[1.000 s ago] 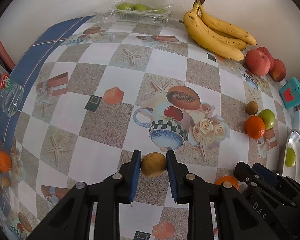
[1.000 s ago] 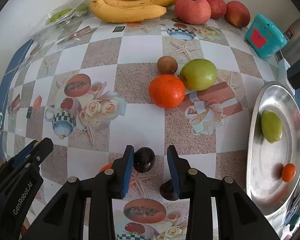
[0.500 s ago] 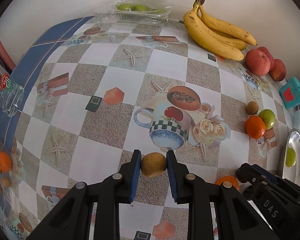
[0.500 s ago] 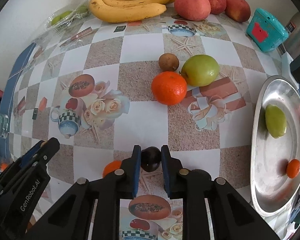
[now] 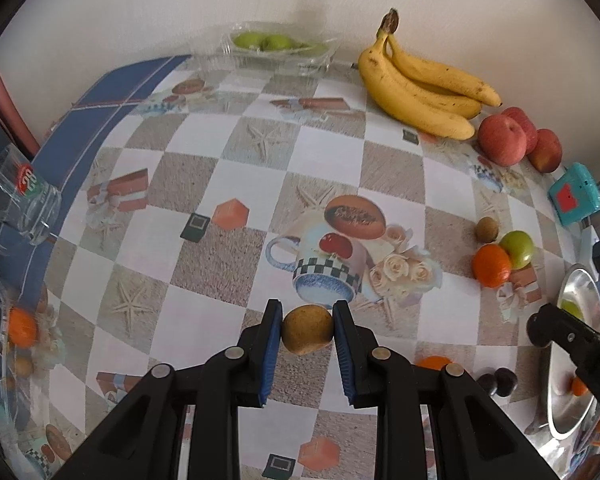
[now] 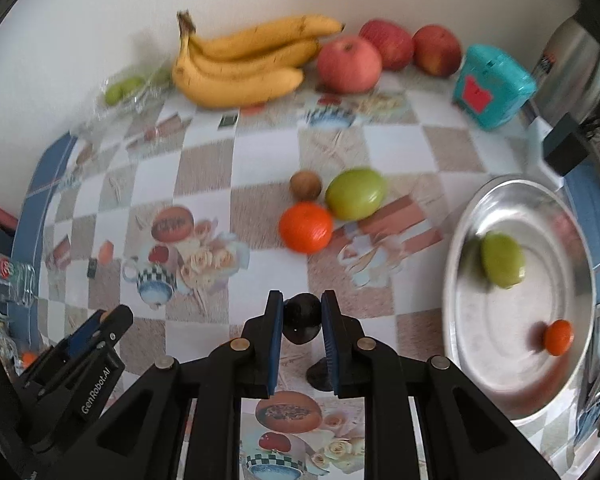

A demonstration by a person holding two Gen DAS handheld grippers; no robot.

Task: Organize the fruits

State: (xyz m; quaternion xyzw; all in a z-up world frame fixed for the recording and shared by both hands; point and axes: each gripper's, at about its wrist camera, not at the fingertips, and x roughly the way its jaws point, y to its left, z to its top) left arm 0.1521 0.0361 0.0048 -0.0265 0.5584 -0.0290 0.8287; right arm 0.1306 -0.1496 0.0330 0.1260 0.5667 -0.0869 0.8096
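1. Two fruits are in hand. The left gripper (image 5: pixel 307 330) has its fingers closed on a brown fruit (image 5: pixel 307 329); the right gripper (image 6: pixel 302 318) pinches a dark plum (image 6: pixel 301 316) between narrow-set fingers. Whether either fruit is lifted off the tabletop (image 5: pixel 260 184) cannot be told for certain.
2. Just below the right fingers, a second dark plum (image 6: pixel 319 374) sits on the tabletop, part hidden.
3. Farther out, mid-table: an orange (image 6: pixel 306 227), a green fruit (image 6: pixel 355 193) and a small brown fruit (image 6: pixel 306 185) clustered, touching or nearly so.
4. Right side: steel plate (image 6: pixel 460 248) holding a green fruit (image 6: pixel 502 260) and a small orange (image 6: pixel 558 337), apart from each other.
5. Far edge by the wall: bananas (image 6: pixel 240 68), three red apples (image 6: pixel 349 65), a teal box (image 6: pixel 493 87). Far left: a clear tray of green fruit (image 5: pixel 276 46).
6. Risks, as judged: both fruits are round and smooth, gripped near their widest line on flat pads, so a quick swing could roll one out. The right-view picture is blurred, suggesting fast motion. A plum dropped onto the plate may roll into the fruit there. The two grippers sit close; crossing paths could knock them together.
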